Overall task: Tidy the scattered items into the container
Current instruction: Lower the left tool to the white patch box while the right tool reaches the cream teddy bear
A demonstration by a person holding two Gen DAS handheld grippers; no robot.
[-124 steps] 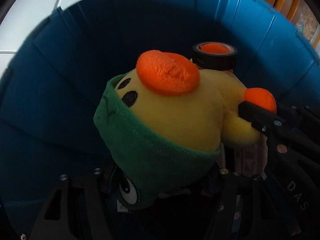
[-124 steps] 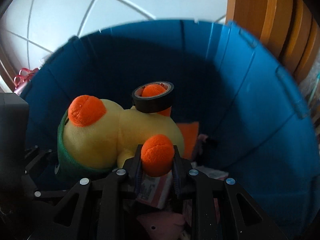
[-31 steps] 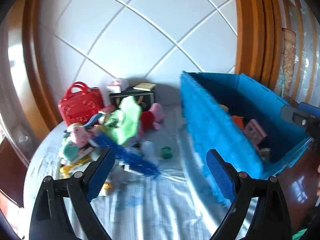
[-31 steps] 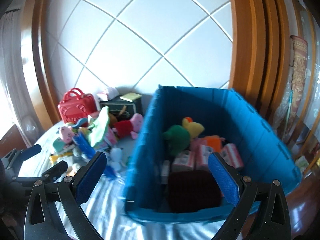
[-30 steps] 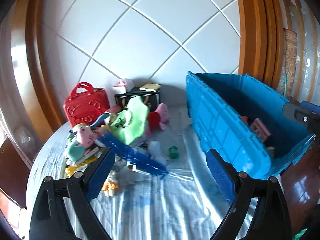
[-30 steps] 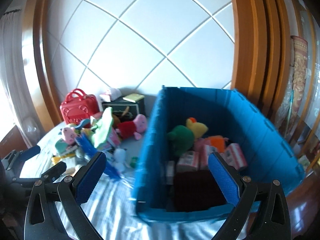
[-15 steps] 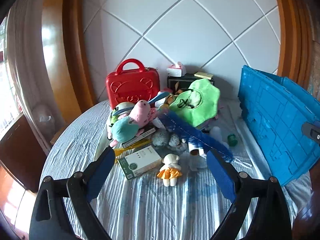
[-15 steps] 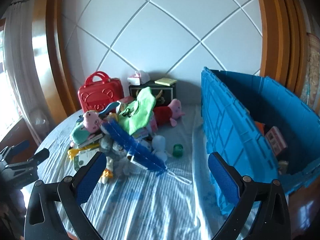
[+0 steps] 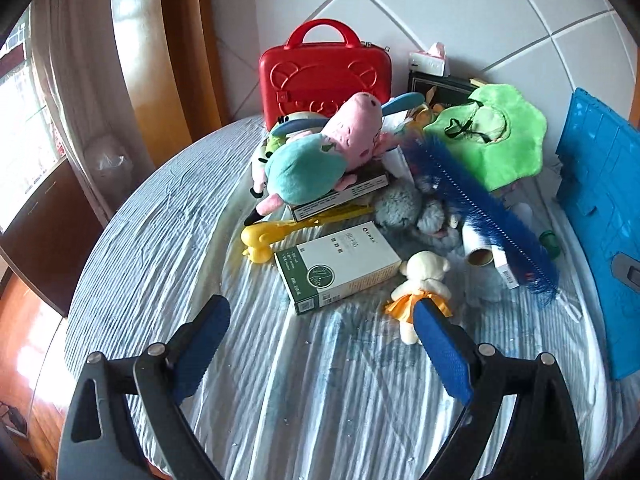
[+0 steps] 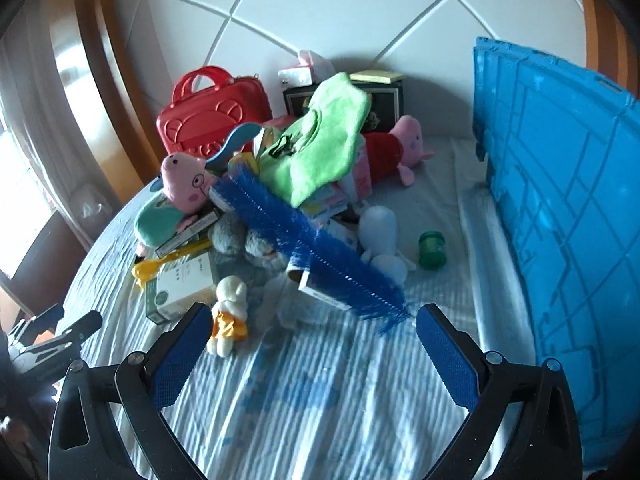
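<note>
A heap of loose items lies on a round table with a striped cloth (image 9: 320, 400). It holds a pink pig plush (image 9: 320, 152), a green-and-white box (image 9: 340, 264), a small bear doll in an orange dress (image 9: 420, 284), a blue bristle brush (image 9: 476, 204) and a green cloth (image 9: 496, 136). My left gripper (image 9: 320, 328) hangs open above the cloth just short of the box, nothing between its fingers. My right gripper (image 10: 312, 332) is open too, in front of the brush (image 10: 308, 240) and bear doll (image 10: 228, 312). The blue crate (image 10: 560, 200) stands at the right.
A red toy case (image 9: 324, 68) and a dark box (image 10: 380, 100) stand at the back by the tiled wall. A yellow plastic tool (image 9: 280, 228), a small green jar (image 10: 431, 250) and a white figure (image 10: 380, 232) lie around the heap. The left gripper's fingertips (image 10: 52, 336) show at the right view's left edge.
Both grippers have swung left away from the blue crate and come down toward the heap, which now looks larger and nearer. Both stay open and empty.
</note>
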